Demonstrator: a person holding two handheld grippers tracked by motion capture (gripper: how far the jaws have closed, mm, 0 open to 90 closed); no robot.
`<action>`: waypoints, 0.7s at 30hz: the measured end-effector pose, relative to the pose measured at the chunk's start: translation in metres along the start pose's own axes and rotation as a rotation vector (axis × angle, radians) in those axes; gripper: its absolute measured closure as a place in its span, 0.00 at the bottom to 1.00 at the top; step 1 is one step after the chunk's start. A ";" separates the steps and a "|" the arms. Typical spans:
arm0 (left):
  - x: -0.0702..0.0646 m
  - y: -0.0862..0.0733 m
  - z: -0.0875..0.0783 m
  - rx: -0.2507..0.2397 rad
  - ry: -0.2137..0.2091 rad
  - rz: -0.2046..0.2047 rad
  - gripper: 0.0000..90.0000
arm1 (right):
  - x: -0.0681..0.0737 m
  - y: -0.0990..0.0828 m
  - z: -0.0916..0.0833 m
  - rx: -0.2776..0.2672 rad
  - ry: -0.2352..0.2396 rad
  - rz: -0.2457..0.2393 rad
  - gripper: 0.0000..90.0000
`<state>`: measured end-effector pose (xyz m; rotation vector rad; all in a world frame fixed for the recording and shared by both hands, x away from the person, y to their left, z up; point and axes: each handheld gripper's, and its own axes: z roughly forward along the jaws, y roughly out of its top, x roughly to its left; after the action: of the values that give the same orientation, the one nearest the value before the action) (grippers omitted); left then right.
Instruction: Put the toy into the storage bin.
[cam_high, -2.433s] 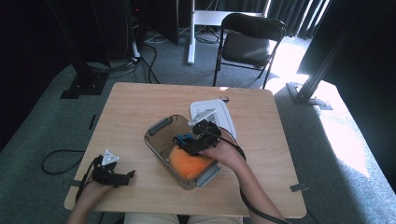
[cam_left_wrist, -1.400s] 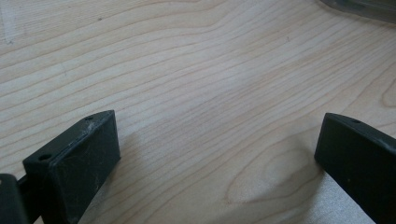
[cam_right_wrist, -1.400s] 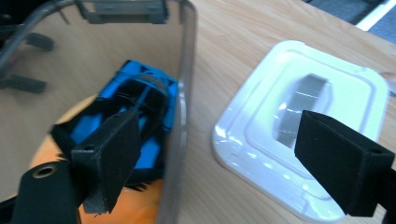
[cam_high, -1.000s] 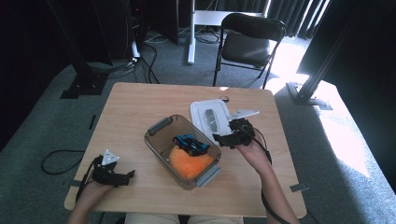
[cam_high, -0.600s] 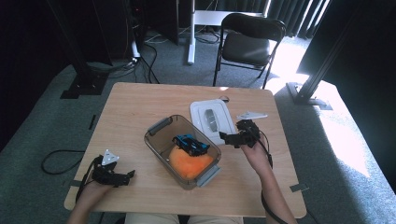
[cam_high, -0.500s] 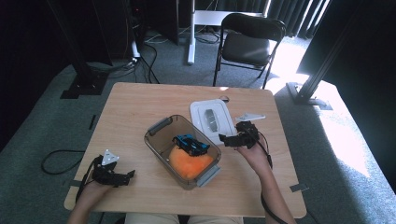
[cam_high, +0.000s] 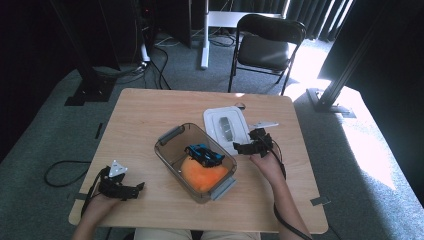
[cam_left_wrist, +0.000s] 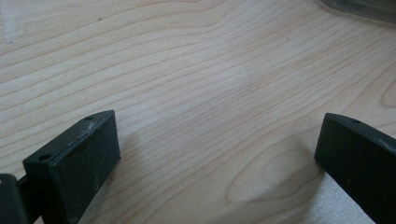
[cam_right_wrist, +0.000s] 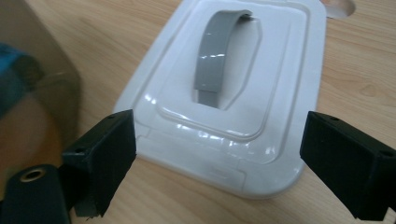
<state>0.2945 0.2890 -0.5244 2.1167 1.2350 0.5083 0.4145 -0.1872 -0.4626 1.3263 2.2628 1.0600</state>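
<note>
Standing at the table's edge, I judged the step in hand to be picking up the white lid (cam_right_wrist: 224, 98) so it could go onto the clear container (cam_high: 196, 161). The right gripper (cam_high: 245, 146) hovered just over the lid's near edge, its jaws spread wide and holding nothing. To do it well, I thought the person should close on the grey handle (cam_right_wrist: 219, 53) in the lid's sunken middle, or pinch one rim squarely, and lift it level so the smooth plastic did not slip. The lid lay flat on the wooden table (cam_high: 150, 115), just beside the container's far right side, and looked glossy, rectangular with rounded corners, its grey strap arching over the recess. The container sat tilted to the table's edges, holding an orange thing (cam_high: 202, 174) with a blue toy car (cam_high: 204, 154) on top. The left gripper (cam_high: 131, 189) rested near the table's front left corner, jaws apart and empty, well away from the work.
</note>
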 end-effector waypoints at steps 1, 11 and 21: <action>0.000 0.000 0.000 0.000 0.000 0.000 0.01 | 0.000 0.000 0.002 0.005 0.005 -0.001 0.11; 0.000 0.000 0.000 0.000 0.000 0.000 0.01 | -0.003 0.001 0.019 0.009 -0.019 0.025 0.12; 0.000 0.000 0.000 0.000 0.001 0.000 0.01 | 0.001 0.010 0.027 0.003 -0.023 0.032 0.12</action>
<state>0.2944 0.2890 -0.5244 2.1169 1.2357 0.5087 0.4360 -0.1717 -0.4733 1.3738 2.2345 1.0467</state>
